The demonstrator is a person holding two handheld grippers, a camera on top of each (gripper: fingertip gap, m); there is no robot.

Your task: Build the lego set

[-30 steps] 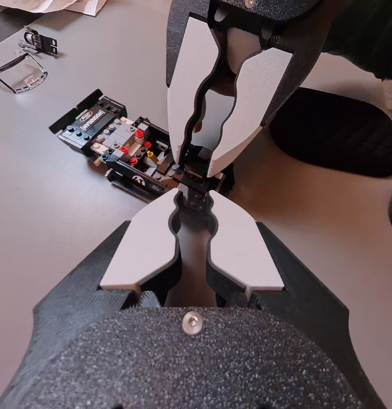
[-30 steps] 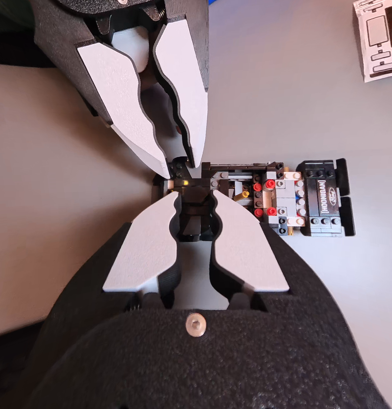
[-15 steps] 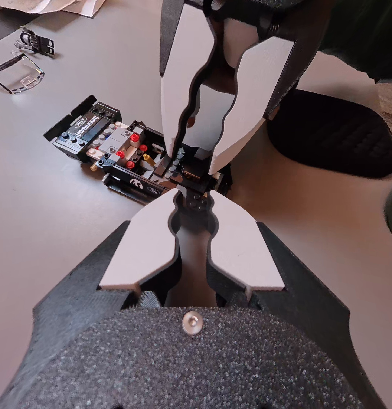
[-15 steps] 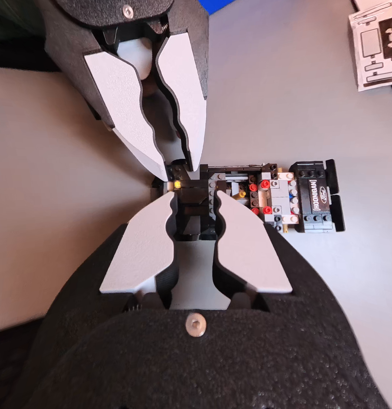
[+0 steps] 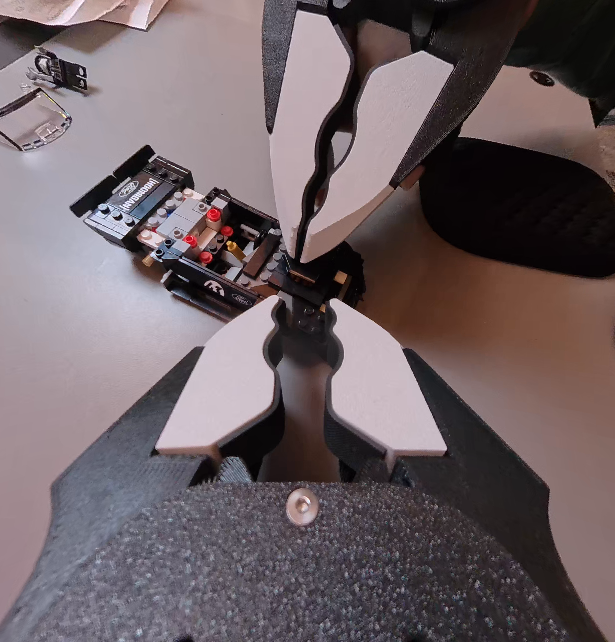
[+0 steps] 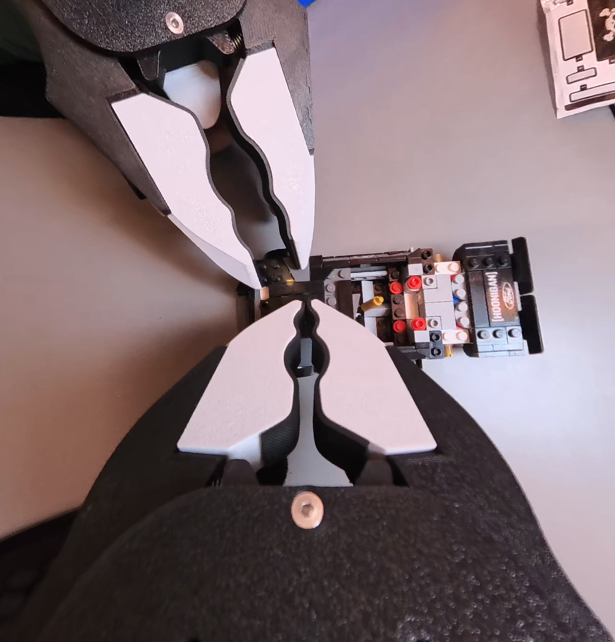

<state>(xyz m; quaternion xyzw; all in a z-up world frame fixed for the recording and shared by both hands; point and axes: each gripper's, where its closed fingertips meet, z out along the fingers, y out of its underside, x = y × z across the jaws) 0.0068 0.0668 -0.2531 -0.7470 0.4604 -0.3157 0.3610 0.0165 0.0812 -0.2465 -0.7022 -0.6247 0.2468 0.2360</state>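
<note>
Fingertips of the right gripper (image 6: 306, 303) are drawn almost together and pressed down on a small dark piece at the front end of the lego car (image 6: 396, 305); whether that piece is pinched or merely pushed cannot be told, since the tips hide it. In the left wrist view the same closed tips (image 5: 299, 258) are seen coming down from twelve o'clock onto the car's nose. The left gripper (image 5: 304, 309) is set at six o'clock of that nose, its fingers clamped around a black studded section, judged to steady the model so that downward pressure does not slide or tip it. In the right wrist view the left gripper (image 6: 276, 272) is seen reaching in from eleven o'clock to grip the same end.

The car lies flat on the grey table (image 5: 73, 347), its open body of grey, red and gold studs stretching toward ten o'clock in the left wrist view, with the black rear wing farthest off. A seating step at the front is judged to be in hand, with the roof not yet fitted.

Farther out, at ten o'clock in the left wrist view, a clear windscreen piece (image 5: 28, 123) and a small black assembly (image 5: 61, 71) are laid apart from the car, presumably awaiting later steps. A sticker sheet (image 6: 591, 52) lies at one o'clock in the right wrist view.
</note>
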